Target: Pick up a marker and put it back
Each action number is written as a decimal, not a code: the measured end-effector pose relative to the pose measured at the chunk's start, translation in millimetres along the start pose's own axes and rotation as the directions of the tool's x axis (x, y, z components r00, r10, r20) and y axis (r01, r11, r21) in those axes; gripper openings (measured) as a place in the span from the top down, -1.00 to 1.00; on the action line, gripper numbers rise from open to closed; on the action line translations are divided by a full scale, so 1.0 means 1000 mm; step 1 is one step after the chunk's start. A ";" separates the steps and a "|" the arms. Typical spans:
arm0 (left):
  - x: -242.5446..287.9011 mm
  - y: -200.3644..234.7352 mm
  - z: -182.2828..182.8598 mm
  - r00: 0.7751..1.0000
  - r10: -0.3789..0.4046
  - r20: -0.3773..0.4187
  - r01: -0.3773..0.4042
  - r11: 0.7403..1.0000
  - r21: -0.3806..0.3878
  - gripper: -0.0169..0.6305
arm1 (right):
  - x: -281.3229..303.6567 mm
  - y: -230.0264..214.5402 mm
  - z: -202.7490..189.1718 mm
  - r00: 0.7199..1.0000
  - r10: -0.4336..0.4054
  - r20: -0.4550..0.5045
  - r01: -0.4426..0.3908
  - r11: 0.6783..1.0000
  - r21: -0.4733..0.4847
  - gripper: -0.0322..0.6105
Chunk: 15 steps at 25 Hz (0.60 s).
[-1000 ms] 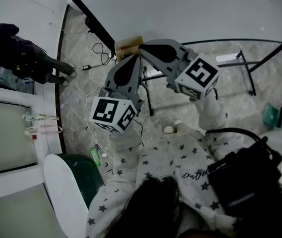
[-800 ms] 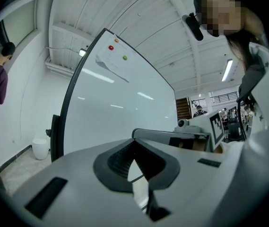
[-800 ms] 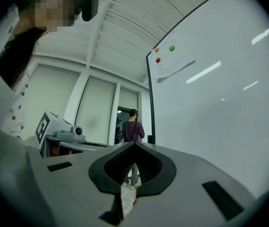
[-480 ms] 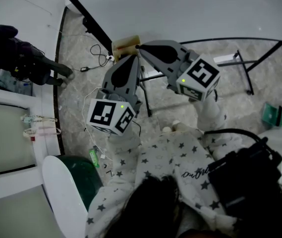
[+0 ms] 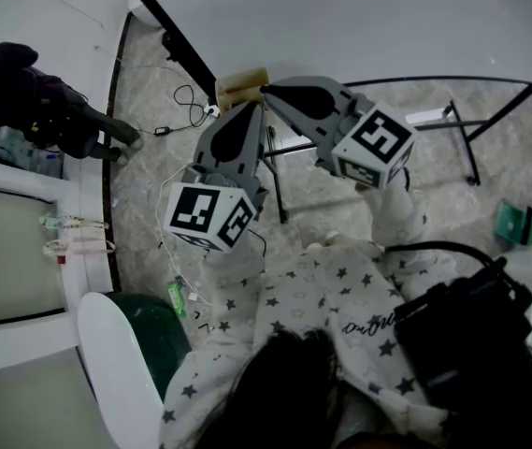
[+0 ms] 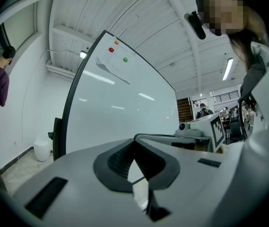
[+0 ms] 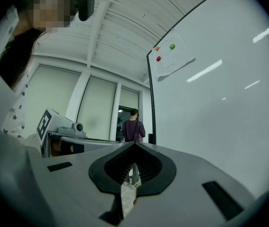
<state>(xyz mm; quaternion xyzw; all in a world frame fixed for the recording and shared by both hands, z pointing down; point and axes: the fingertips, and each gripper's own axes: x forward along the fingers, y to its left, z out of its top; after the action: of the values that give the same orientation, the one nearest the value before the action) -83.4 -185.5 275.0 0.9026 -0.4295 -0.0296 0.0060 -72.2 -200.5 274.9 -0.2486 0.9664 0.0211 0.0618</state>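
No marker shows in any view. In the head view my left gripper (image 5: 257, 110) and right gripper (image 5: 266, 89) are raised side by side in front of the whiteboard (image 5: 359, 17), tips close together beside a tan block (image 5: 241, 86) at the board's lower edge. Along the left gripper (image 6: 134, 145) the jaws meet at the tips with nothing between them. The right gripper (image 7: 134, 146) looks the same: jaws together, only background showing through the slot behind the tips. A sheet of paper under coloured magnets (image 7: 172, 47) hangs on the board.
The whiteboard stand's black legs (image 5: 471, 148) spread over the stone floor, with cables (image 5: 186, 96) near the wall. A person in dark purple (image 5: 22, 101) stands at the left. A green object (image 5: 513, 223) lies at the right, and a dark green bin (image 5: 158, 330) sits at my left side.
Both grippers stay almost where they were, jaws unchanged. The small green lights that showed on the marker cubes half a second ago are off now.
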 end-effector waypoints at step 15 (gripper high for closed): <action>0.000 0.001 -0.001 1.000 0.005 -0.006 -0.005 1.000 0.000 0.94 | 0.000 -0.001 -0.001 1.000 0.002 0.002 -0.002 1.000 0.005 0.88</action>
<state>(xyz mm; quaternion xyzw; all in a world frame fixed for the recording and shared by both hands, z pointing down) -84.7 -186.1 276.0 0.9015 -0.4318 -0.0267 0.0073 -72.0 -202.1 276.1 -0.2474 0.9667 0.0189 0.0632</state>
